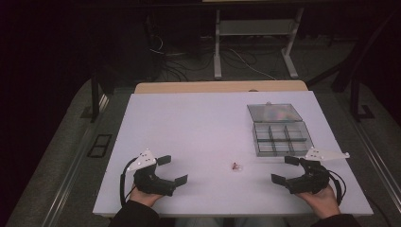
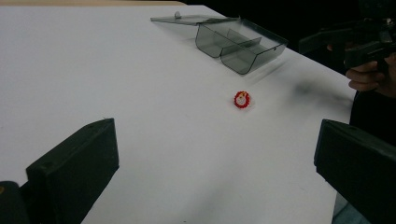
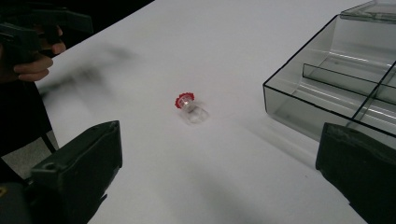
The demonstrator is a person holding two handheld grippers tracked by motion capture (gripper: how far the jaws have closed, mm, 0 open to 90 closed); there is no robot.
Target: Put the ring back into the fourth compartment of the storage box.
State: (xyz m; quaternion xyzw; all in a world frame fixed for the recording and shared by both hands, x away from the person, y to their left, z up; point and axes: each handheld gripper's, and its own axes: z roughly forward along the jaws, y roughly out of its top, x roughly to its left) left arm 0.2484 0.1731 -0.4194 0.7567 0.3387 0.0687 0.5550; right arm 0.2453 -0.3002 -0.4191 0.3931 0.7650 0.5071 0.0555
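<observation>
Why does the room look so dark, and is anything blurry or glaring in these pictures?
High view: the white table is lit, the surroundings nearly black, and the small red-topped piece is tiny and soft. Left gripper view: the clear box casts a smeared shadow. Right gripper view: the near jaws look soft, and the box walls catch pale reflections.

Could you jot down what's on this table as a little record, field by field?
Surface: white table
Small item: clear vial with a red cap, lying on its side between the two grippers
Container: clear compartment box, lid open, far right
Left gripper: jaws open, holding nothing
Right gripper: jaws open, holding nothing
Contact: neither gripper touches the vial
</observation>
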